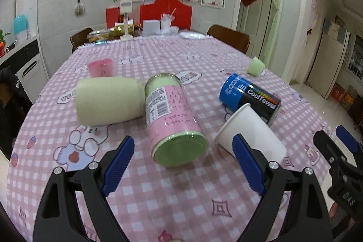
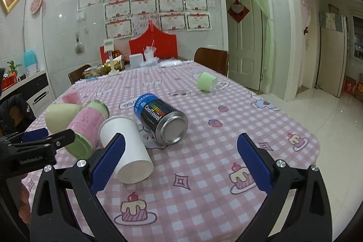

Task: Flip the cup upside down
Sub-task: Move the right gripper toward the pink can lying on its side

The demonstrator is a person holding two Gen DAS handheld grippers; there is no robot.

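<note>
While nothing has yet been grasped, the white paper cup is seen lying on its side on the checked counter, toward the near edge, its closed base turned to the cameras and its rim touching or just beside the blue-and-black CoolTowel can. The left gripper is held wide open and empty, with the toppled pink-labelled jar between its fingers' line of sight; the right gripper is likewise spread wide and empty, its left finger overlapping the cup in view. This open stance is judged to be a preparation for closing on the cup's wall, so that it can be turned rim-down. A pale green cup lies against the jar; a pink cup stands behind it, and a small green cup lies toward the far right edge.
</note>
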